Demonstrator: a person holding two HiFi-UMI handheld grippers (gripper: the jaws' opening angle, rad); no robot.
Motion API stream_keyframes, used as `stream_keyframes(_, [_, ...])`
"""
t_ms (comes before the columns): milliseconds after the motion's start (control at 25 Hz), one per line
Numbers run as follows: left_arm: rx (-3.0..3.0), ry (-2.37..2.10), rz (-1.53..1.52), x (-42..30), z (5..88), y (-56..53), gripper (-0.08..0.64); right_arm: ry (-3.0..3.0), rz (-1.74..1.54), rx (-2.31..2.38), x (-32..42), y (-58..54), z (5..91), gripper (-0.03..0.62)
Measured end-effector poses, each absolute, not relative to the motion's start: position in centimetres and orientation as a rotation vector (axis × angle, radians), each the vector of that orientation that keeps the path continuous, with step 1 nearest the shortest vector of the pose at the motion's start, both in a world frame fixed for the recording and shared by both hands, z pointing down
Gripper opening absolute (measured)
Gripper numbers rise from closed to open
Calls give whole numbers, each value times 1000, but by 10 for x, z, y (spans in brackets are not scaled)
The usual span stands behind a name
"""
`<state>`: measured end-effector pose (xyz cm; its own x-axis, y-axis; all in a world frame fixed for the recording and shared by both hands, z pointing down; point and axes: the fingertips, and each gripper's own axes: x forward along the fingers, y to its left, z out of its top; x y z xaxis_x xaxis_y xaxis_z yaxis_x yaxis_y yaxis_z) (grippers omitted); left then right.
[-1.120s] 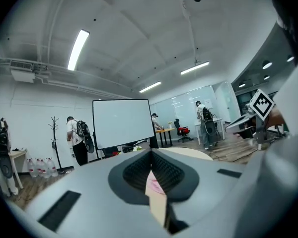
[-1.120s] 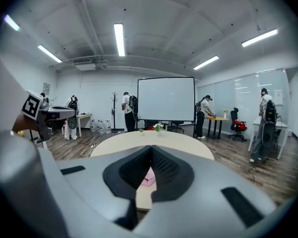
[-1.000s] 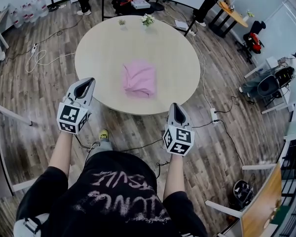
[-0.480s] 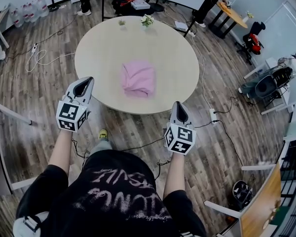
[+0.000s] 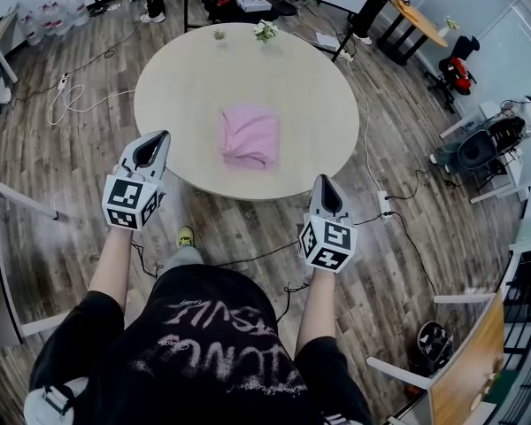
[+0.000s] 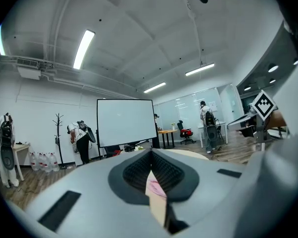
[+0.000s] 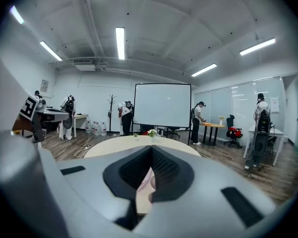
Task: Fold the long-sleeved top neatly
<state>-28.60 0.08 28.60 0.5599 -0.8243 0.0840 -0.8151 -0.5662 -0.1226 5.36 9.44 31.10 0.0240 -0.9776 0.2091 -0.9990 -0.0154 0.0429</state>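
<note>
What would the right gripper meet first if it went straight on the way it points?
Likely the round table, near its edge, with the pink top further along; depth is unclear.

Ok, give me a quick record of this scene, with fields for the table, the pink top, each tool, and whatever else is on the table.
table: round, pale top
pink top: lies near the table's middle, folded into a compact, slightly rumpled bundle
left tool: shut, empty, held off the table's near left edge
right tool: shut, empty, held off the near right edge
contact: neither tool touches the top
other items: flowering plant and smaller plant at the far edge
</note>
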Motion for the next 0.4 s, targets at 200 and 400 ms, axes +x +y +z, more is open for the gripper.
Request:
stream_keyframes(200, [-2720, 1422, -216, -285, 288, -1, 11, -2067, 184, 2118, 55, 93, 311, 5])
stream_keyframes(400, [-2714, 1430, -213, -283, 284, -1, 11, -2070, 192, 2119, 56, 95, 311, 5])
